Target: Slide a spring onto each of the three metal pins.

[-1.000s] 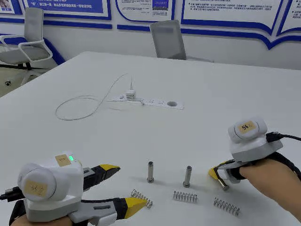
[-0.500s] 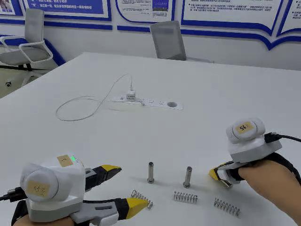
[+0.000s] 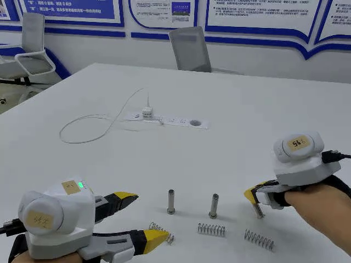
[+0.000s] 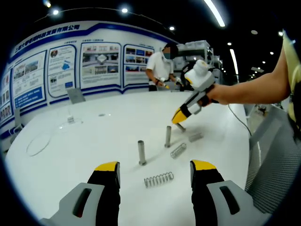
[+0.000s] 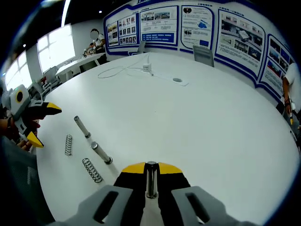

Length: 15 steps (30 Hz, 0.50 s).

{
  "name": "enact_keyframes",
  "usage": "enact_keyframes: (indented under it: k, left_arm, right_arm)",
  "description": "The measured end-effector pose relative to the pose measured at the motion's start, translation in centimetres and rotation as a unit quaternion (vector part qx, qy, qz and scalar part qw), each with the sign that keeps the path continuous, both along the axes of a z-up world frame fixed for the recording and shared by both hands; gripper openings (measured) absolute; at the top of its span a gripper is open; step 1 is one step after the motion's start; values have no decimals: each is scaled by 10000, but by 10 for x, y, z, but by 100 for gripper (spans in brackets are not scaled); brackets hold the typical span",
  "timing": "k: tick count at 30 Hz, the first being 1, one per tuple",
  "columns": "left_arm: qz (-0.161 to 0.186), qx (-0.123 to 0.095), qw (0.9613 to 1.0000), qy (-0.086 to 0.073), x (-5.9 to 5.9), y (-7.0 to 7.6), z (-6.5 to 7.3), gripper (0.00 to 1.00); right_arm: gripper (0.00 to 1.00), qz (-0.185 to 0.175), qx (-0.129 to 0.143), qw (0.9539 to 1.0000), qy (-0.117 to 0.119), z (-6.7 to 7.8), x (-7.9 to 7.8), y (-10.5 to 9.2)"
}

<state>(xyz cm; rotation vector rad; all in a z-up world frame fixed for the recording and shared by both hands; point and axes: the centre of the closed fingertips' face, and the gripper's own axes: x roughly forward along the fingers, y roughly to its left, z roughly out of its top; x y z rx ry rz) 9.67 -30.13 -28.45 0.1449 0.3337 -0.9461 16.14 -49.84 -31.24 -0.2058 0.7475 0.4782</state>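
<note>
White table (image 3: pixel 247 137) takes up most of the head view, with blue-framed posters (image 3: pixel 164 8) and a grey chair (image 3: pixel 189 49) along the top, plus a power strip (image 3: pixel 170 119) and a looping white cable (image 3: pixel 88 123) in the middle left. Bottom left of the frame is the left gripper (image 3: pixel 144 217), jaws spread wide with nothing in them. In its own view the left spring (image 3: pixel 162 231) lies on the table just ahead, between the yellow tips. Moving right, the left pin (image 3: pixel 171 201) and the middle pin (image 3: pixel 214 205) stand upright, apart from each other. The middle spring (image 3: pixel 211 229) lies flat just below the middle pin in the frame, and the right spring (image 3: pixel 259 240) is further right. All three springs are loose on the table. Over on the right side, the right gripper (image 3: pixel 252 200) is clamped tight on the third pin (image 3: pixel 258 210), which points down close to the table. Can't tell if it's touching.
</note>
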Motion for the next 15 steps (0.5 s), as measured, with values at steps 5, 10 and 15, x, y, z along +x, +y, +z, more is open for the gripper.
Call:
enact_keyframes:
  k: [5,10,15]
  left_arm:
    - [-32,10,10000,-19,0,-2,3,61]
    - [-59,24,10000,-22,-1,-3,3,61]
    - [-53,4,10000,-11,-2,-4,4,62]
  right_arm:
    - [9,-28,33,9999,-149,7,-4,-4]
    - [9,-74,87,9998,-172,8,-7,-8]
    - [9,-87,128,9996,-218,9,-13,-10]
